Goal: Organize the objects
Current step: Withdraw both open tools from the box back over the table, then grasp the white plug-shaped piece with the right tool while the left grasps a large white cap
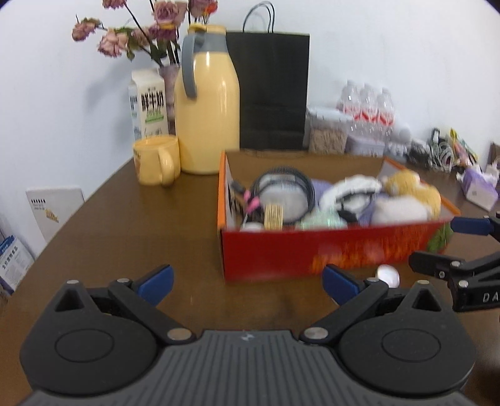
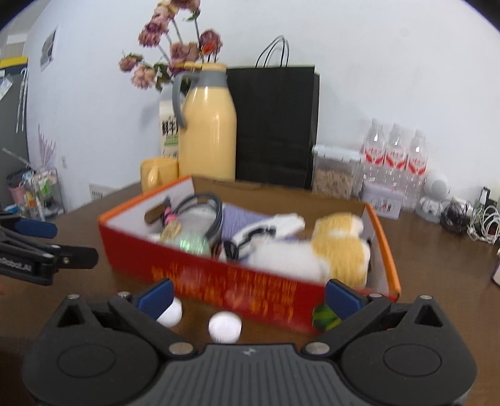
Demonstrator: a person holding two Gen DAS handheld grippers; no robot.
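Left claw: the left gripper [image 1: 248, 285] hangs over the bare brown table [image 1: 125, 237] with its blue-tipped fingers [image 1: 156, 282] spread wide apart and nothing between them.
Right claw: the right gripper [image 2: 248, 296] is likewise spread wide, low over the table in front of the box; two small white round objects lie on the wood, one [image 2: 225, 326] between its fingers, the other [image 2: 170, 312] touching or just behind its left fingertip.
Box: a red cardboard box [image 1: 312, 250] with an orange rim stands open near the middle of the table, just beyond both grippers.
Box contents: a yellow-and-white plush toy [image 2: 331, 250] at the right end, a coiled black cable [image 1: 287, 187] toward the left, and purple cloth [image 2: 240, 218] and smaller items too blurred to name.
Green item: a green object [image 2: 326, 317] sits at the box's right front corner, beside the right fingertip.
Behind the box: a yellow thermos jug [image 1: 206, 103], a yellow mug [image 1: 156, 160], a milk carton [image 1: 148, 104], dried roses [image 1: 140, 28] and a black paper bag [image 1: 272, 90].
Far right: a clear food container [image 2: 336, 175] and three water bottles [image 2: 395, 156] against the wall.
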